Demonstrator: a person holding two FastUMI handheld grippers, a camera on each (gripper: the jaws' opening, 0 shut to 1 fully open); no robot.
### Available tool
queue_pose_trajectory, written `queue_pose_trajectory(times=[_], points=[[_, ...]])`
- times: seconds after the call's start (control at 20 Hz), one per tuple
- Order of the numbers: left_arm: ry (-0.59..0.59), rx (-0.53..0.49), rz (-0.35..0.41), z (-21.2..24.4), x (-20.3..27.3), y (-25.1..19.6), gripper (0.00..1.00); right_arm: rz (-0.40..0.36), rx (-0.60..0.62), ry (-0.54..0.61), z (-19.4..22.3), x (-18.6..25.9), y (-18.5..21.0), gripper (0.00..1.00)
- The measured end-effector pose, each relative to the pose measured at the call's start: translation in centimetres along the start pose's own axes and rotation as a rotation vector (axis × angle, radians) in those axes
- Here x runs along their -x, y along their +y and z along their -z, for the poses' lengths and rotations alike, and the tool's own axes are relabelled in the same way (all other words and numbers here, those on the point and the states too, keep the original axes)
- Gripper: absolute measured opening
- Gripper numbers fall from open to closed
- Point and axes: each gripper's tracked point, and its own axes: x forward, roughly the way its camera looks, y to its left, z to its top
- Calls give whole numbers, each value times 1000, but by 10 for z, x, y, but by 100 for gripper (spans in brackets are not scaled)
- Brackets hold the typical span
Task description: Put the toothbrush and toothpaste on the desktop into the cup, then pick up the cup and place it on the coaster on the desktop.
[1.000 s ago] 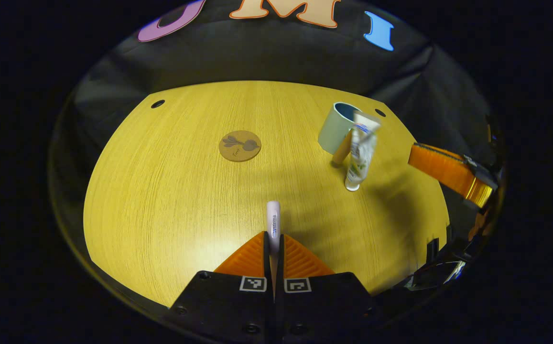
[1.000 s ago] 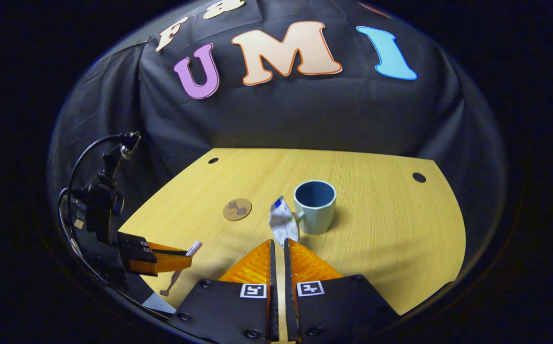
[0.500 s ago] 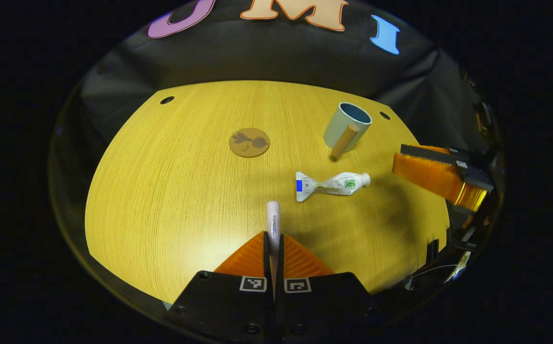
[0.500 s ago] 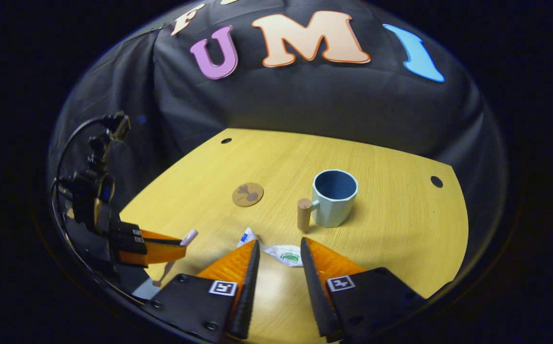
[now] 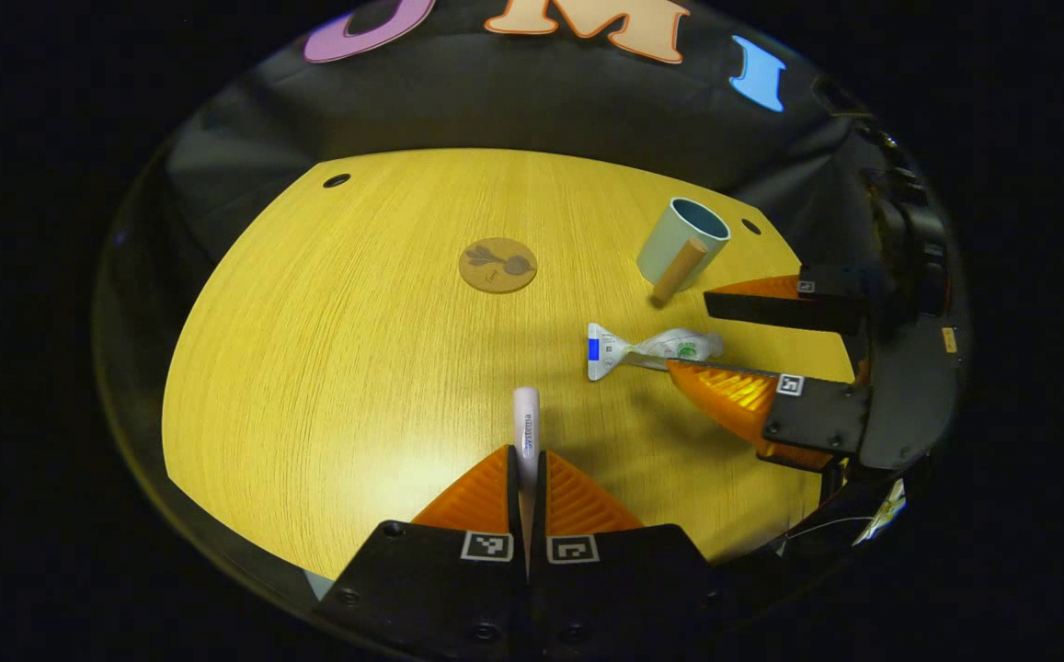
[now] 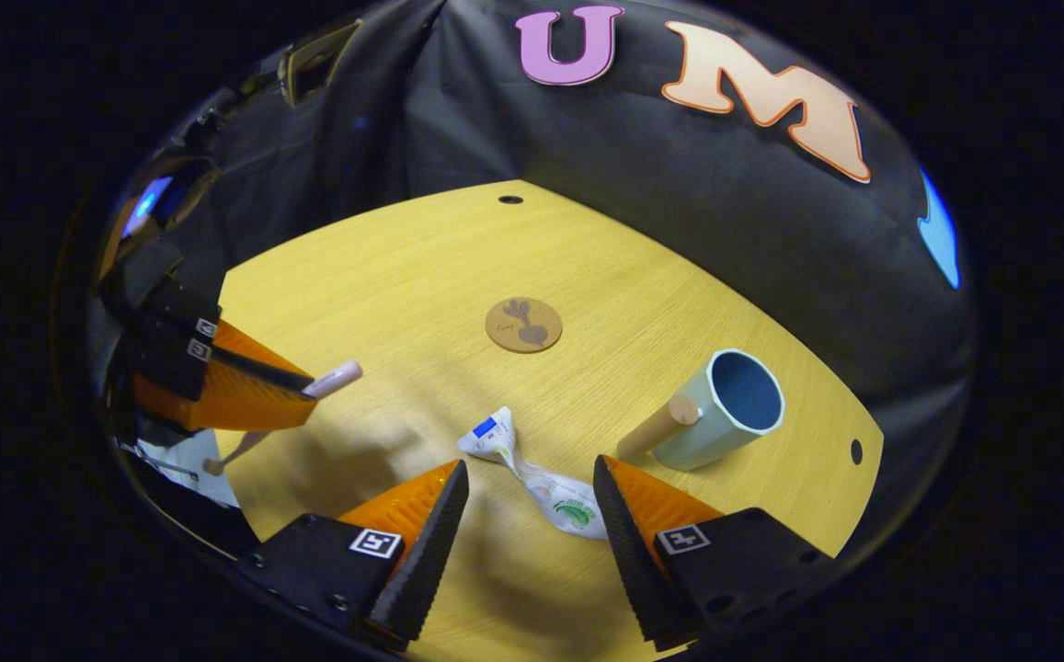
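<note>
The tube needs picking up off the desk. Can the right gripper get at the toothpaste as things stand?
Probably yes: the right gripper is open, with the toothpaste lying flat between its fingers and nothing in between.

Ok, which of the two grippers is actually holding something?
The left gripper: its fingers are shut on the toothbrush. The right gripper is open astride the toothpaste.

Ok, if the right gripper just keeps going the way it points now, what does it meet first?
Probably the toothpaste tube: it lies on the desktop between the open fingers of the right gripper, cap end nearest. The cup sits off to one side, likely missed. Height above the tube is unclear.
</note>
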Motion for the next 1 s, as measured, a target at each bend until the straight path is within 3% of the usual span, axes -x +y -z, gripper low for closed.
queue_pose_trajectory(times=[0.35, 0.6, 0.75, 0.85, 0.9, 1.0], points=[[5, 37, -15, 8, 3, 20, 0, -7, 12, 126, 23, -35, 2, 87], [4, 55, -29, 8, 2, 33, 0, -23, -3, 184, 28, -47, 6, 81], [6, 61, -32, 7, 1, 38, 0, -71, -65, 230, 31, -52, 14, 65], [9, 62, -34, 7, -1, 40, 0, -79, -108, 255, 32, -54, 16, 39], [9, 64, -32, 8, -1, 40, 0, -80, -115, 269, 32, -52, 16, 39], [13, 61, -27, 7, -1, 40, 0, -73, -120, 282, 33, -52, 18, 30]])
